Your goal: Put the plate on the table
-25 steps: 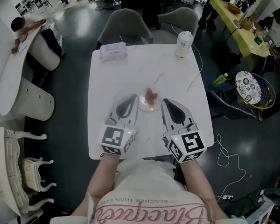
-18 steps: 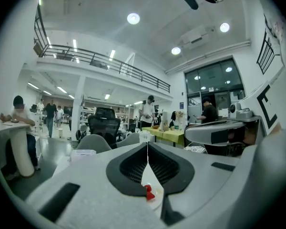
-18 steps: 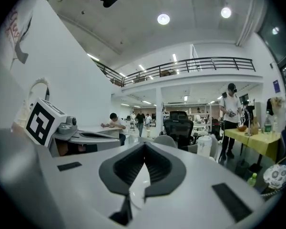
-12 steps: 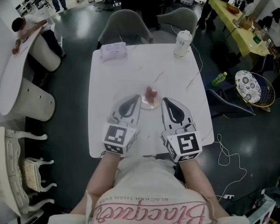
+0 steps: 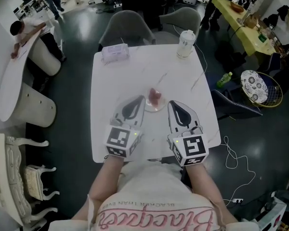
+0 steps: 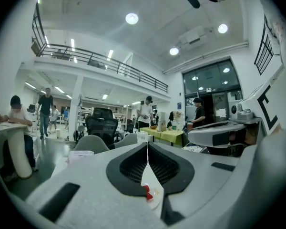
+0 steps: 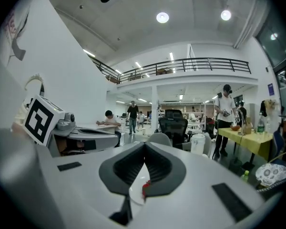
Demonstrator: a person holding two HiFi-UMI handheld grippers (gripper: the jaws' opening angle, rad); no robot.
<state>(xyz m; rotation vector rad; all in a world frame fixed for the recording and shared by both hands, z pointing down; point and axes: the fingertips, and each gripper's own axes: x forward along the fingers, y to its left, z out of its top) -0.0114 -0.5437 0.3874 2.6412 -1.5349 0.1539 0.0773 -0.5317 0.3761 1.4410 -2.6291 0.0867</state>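
- While it sits low over the near half of the white table [image 5: 111,81], the left gripper [image 6: 147,145] has its jaws pressed together. The tips meet in one line with nothing pinched. The plate [image 6: 151,178] only shows through the jaw window.
- Right gripper [image 7: 144,146]: same, jaws closed tip to tip and empty. The plate and the red food [image 7: 145,187] show through its window.
- Head view: the plate lies between the two gripper noses, just beside each. Whether the rim touches them can't be told. It looks to rest flat near the table's middle, food on top.
- Farther out: a lidded cup [image 5: 185,43] and a tissue pack [image 5: 115,53] stand at the far edge, well apart from the plate.
- Judgement: placement looks done. To finish well, back both grippers straight toward the body, level and with no sideways sweep. That way neither nose nudges the rim or tips the food.
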